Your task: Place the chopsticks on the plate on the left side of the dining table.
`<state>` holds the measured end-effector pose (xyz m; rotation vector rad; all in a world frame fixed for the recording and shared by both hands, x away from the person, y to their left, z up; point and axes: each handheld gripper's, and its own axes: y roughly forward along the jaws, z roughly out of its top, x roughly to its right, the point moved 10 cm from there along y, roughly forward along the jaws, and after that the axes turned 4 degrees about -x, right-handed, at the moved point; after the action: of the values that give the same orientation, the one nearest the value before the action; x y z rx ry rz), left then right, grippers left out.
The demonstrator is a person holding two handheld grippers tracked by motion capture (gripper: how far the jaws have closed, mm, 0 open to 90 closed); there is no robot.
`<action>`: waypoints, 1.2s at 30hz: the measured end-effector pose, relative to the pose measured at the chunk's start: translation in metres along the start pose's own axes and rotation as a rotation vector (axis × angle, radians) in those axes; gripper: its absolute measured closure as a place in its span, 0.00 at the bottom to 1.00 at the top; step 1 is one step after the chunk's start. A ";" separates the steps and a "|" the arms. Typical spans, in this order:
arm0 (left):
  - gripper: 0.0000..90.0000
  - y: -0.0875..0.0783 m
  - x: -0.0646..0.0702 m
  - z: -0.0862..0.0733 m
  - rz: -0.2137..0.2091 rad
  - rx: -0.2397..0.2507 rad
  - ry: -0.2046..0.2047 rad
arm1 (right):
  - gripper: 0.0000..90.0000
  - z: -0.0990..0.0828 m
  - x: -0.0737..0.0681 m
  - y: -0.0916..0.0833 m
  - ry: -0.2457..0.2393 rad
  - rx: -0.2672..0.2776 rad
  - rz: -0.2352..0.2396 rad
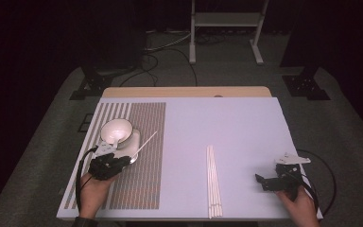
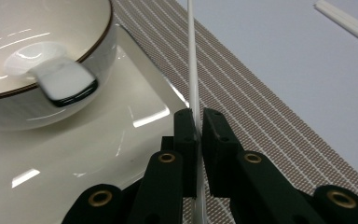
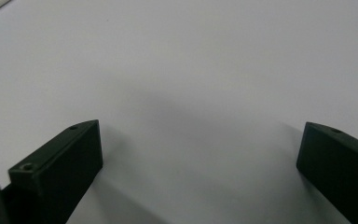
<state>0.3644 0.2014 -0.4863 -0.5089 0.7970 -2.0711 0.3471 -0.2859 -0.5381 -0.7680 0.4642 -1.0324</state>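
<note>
Holding a single white chopstick, the left tongs are clenched on its lower part, and the stick runs up and away over the woven placemat, just beside the glossy square plate. The step in hand appears to be laying this chopstick at the place setting. The next move likely calls for lowering it flat onto the mat, parallel to the plate edge, before loosening the grip. A smooth white bowl with a thin dark rim sits on the plate and holds a ceramic spoon. More slim white chopsticks lie bundled mid-desk. The right tongs rest released on bare matte surface.
</note>
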 end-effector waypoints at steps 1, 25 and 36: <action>0.94 -0.001 -0.002 -0.001 0.003 -0.002 -0.005 | 0.00 0.000 0.000 0.000 0.000 0.000 0.000; 0.94 -0.006 -0.029 -0.009 0.042 -0.006 -0.056 | 0.00 0.000 0.000 0.000 0.000 0.000 0.000; 0.94 -0.001 -0.039 -0.009 0.060 -0.018 -0.063 | 0.00 0.000 0.000 0.000 0.000 -0.001 0.000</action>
<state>0.3803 0.2370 -0.4953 -0.5508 0.7856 -1.9853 0.3471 -0.2858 -0.5381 -0.7683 0.4651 -1.0320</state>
